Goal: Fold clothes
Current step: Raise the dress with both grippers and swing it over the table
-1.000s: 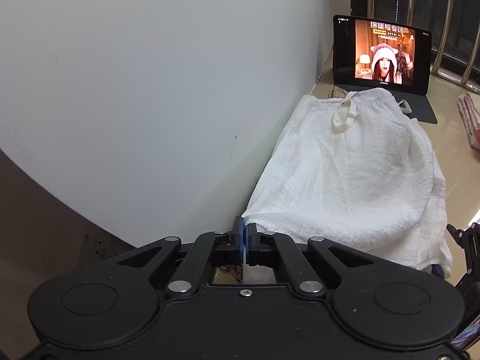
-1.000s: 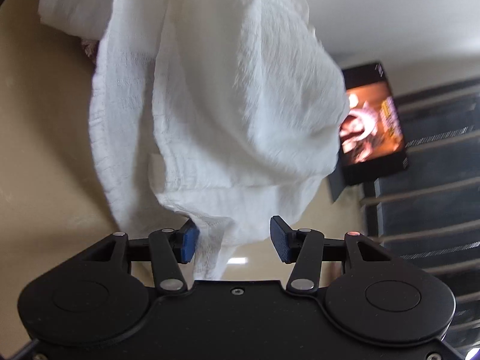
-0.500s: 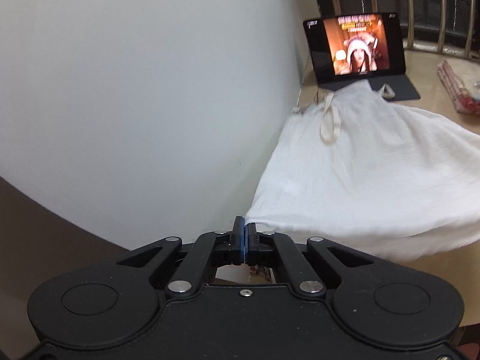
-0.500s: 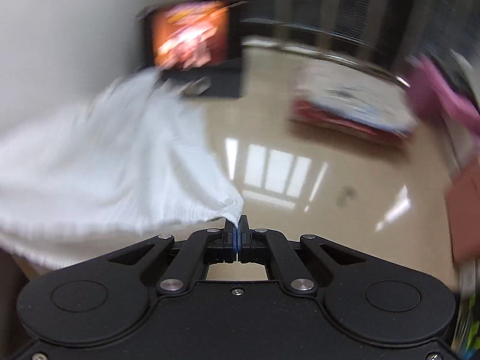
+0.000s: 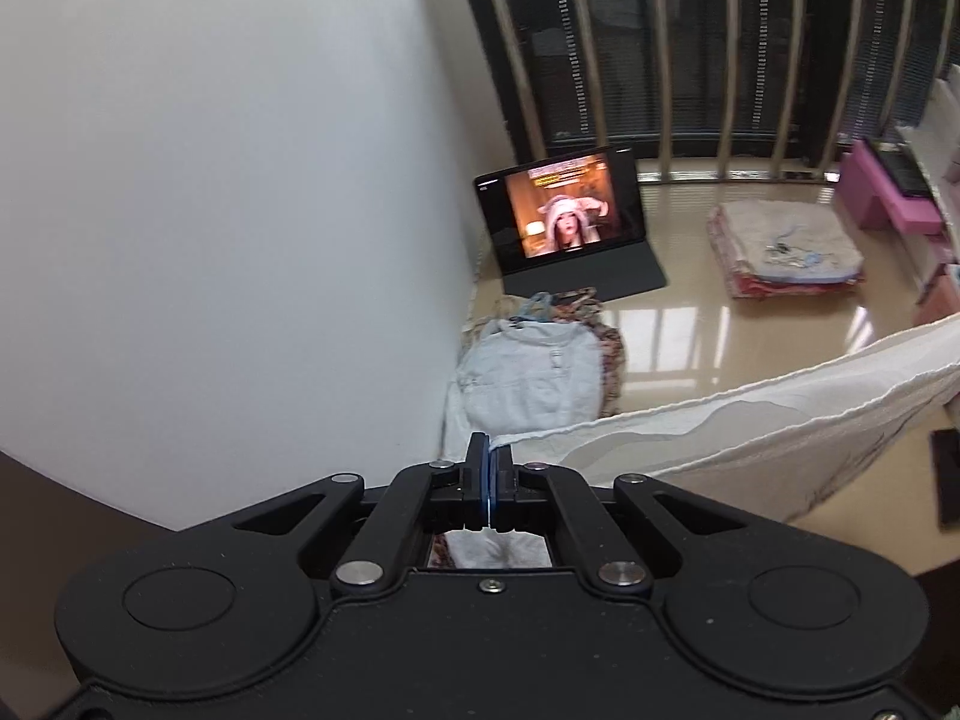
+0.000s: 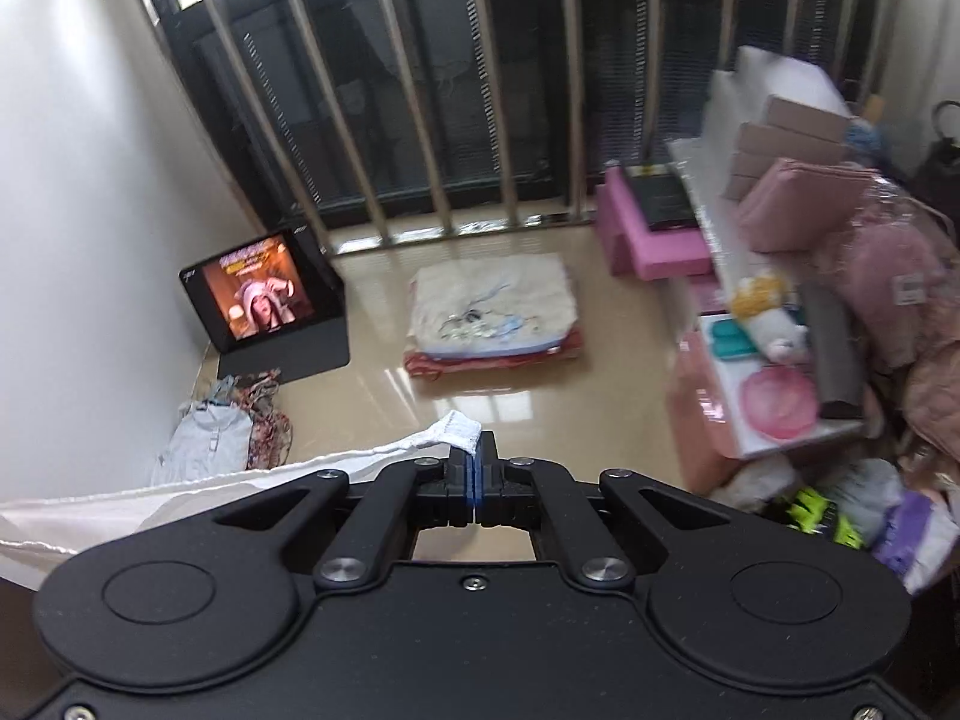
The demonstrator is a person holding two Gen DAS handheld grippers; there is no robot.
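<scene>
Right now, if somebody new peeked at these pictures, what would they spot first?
Probably the white garment stretched like a hammock above the shiny floor, with the left claw and right claw each pinching one corner shut. Next, the glowing tablet playing a video, propped against the white wall on the left. Then the folded stack of clothes on the floor near the window bars.

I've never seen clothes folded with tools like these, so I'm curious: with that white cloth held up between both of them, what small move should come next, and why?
Probably lower both together to lay it flat. The left gripper and the right gripper each pinch a corner of the white garment, jaws closed, its edge stretched between them above the floor. Hanging like this, it cannot be folded neatly.
</scene>
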